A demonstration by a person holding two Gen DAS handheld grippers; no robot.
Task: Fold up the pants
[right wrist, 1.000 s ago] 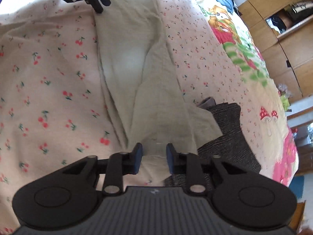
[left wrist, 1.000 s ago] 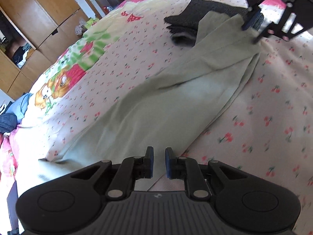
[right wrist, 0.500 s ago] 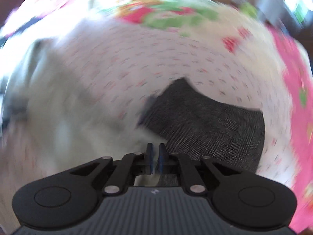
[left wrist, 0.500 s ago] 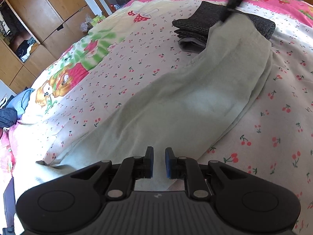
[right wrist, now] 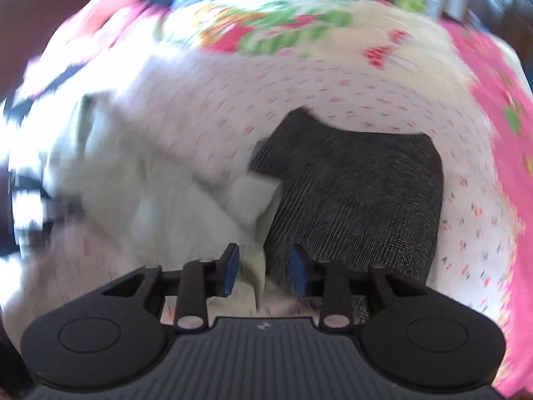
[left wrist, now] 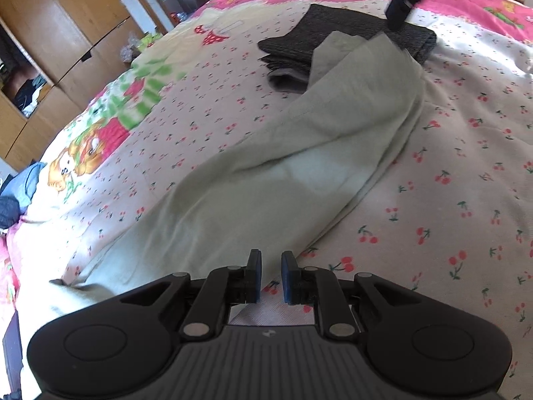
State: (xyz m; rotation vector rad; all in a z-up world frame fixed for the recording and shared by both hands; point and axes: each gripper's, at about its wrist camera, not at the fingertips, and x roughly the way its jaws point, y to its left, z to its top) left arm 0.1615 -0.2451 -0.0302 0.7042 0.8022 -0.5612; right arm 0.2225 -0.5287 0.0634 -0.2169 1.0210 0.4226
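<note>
Pants [left wrist: 299,153] lie stretched along the bed [left wrist: 466,183], pale green, folded lengthwise by the look of it. One end drapes over the dark folded garment [left wrist: 349,33], the other end reaches the left gripper [left wrist: 269,278].

We read the cloth as light, thin and floppy. It will sag and crease rather than hold shape, so we'd pinch through both layers at an end corner or hem, not mid-leg.

Left gripper: jaws nearly closed with a narrow gap; cloth lies at the pads, but we cannot tell if it's pinched.

Right gripper [right wrist: 265,270]: jaws have just been opening. A pants corner lies between them, pads not pressing it, so released.

In the way: the dark garment under the pants' far end could get dragged along. Cupboards [left wrist: 66,33] stand well beyond the pants.
</note>
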